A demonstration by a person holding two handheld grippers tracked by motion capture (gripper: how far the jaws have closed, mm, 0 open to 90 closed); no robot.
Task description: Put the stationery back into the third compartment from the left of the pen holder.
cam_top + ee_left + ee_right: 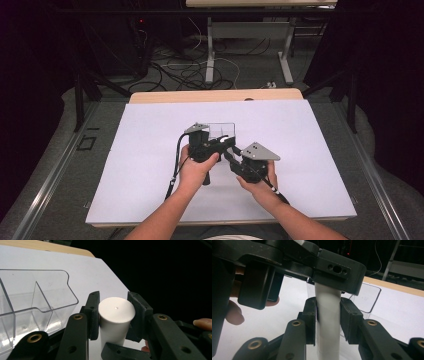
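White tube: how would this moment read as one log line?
left gripper shut on tube | right gripper shut on tube | clear bin beside | on white table

A plain white, matte plastic cylinder (115, 320) with a flat round end stands upright just beside the clear plastic compartment box (35, 302), clamped on both sides by black jaws.

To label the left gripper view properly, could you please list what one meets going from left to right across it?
Clear divided container → left jaw pad → white cylinder → right jaw pad → a fingertip.
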